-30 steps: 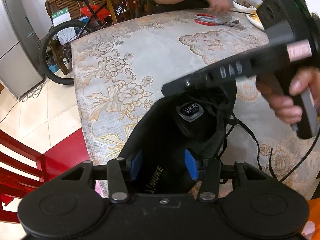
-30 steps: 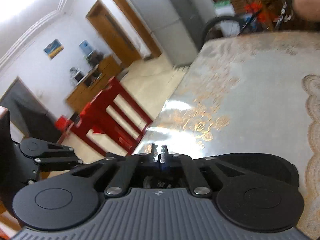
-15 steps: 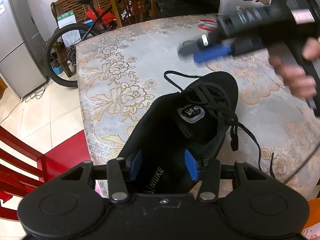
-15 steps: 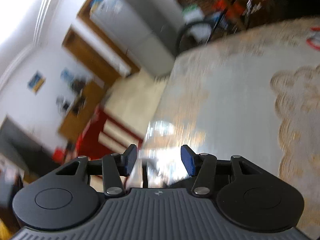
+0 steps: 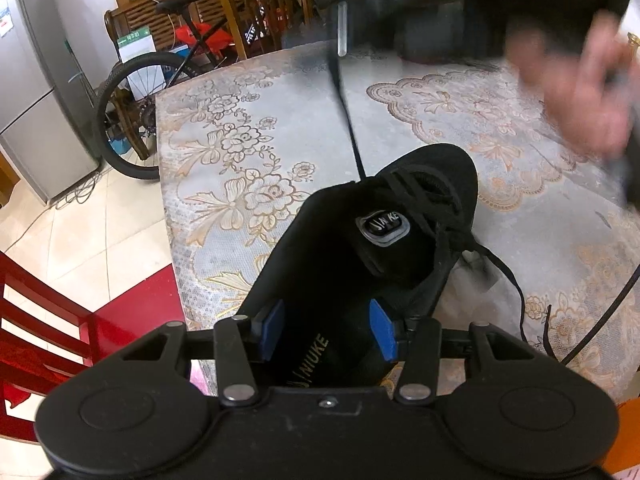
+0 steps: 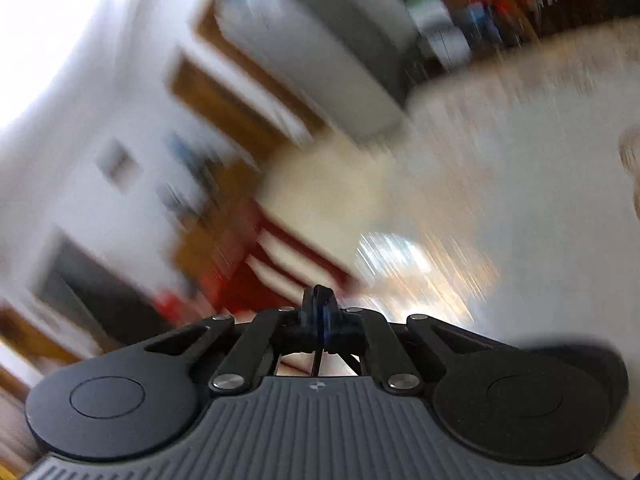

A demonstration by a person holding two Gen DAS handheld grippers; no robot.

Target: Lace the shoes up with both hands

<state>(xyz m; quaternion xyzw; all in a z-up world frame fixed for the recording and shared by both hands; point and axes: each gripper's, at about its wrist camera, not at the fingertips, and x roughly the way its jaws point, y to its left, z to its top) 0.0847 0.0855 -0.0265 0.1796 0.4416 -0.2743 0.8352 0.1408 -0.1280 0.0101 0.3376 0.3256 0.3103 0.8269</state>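
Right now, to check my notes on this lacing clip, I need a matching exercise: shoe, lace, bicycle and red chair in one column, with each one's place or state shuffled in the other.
Things:
1. shoe
2. lace
3. bicycle
4. red chair

Places or states:
A. stretched taut, pinched in the shut right gripper
B. on the floor beside the near edge of the table
C. on the table, heel clamped by the left gripper
D. parked beyond the table, near the fridge

Pairs: 1-C, 2-A, 3-D, 4-B
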